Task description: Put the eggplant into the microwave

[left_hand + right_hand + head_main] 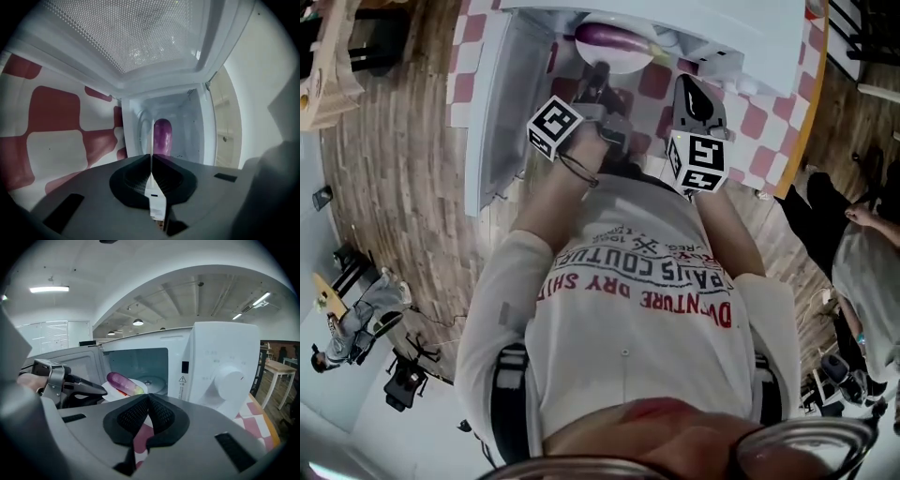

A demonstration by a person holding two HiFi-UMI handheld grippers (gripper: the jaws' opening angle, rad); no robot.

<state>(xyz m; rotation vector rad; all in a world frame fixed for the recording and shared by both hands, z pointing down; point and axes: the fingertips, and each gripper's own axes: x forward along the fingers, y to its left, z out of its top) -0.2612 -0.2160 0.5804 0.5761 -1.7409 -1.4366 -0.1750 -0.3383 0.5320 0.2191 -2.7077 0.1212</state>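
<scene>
A purple eggplant [614,37] [162,136] [123,383] lies on a white plate [623,64] [110,392] at the mouth of the white microwave [722,37] [225,362]. The microwave's door [492,103] [140,37] stands swung open to the left. My left gripper [598,75] [151,159] [101,389] is rolled on its side and shut on the plate's near rim, which shows edge-on as a thin white line between its jaws. My right gripper [689,89] [149,398] hovers to the right, in front of the microwave, shut with nothing in it.
The microwave stands on a red and white checked cloth [769,122] [51,140]; the table's edge [802,122] runs along the right. Inside is a glass turntable [150,379]. The control knob [228,379] is right of the opening. Another person [862,253] stands at the far right.
</scene>
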